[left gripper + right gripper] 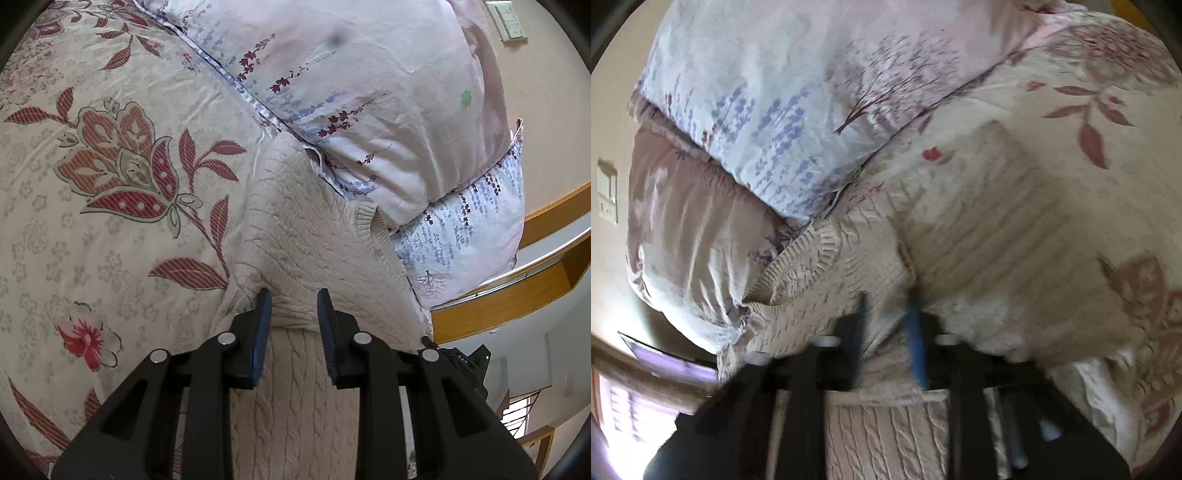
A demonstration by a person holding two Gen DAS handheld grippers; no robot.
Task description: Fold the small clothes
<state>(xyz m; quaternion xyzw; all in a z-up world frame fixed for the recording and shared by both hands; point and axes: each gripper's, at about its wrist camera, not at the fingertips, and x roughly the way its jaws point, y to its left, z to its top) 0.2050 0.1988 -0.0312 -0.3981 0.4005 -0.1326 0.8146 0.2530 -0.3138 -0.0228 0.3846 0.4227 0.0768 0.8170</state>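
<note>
Left gripper (294, 301) pinches the cream sweater (314, 236) sharply; right gripper (888, 314), blurred, clamps its fold

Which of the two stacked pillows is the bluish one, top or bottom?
The bottom pillow, pale blue with lavender sprigs, squashed beneath the pinkish-white top pillow with dark red sprigs; the knit sweater lies against it.

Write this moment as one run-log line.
left gripper: shut on sweater | right gripper: on sweater, blurred | sweater: on bed sheet, beside pillows
</note>
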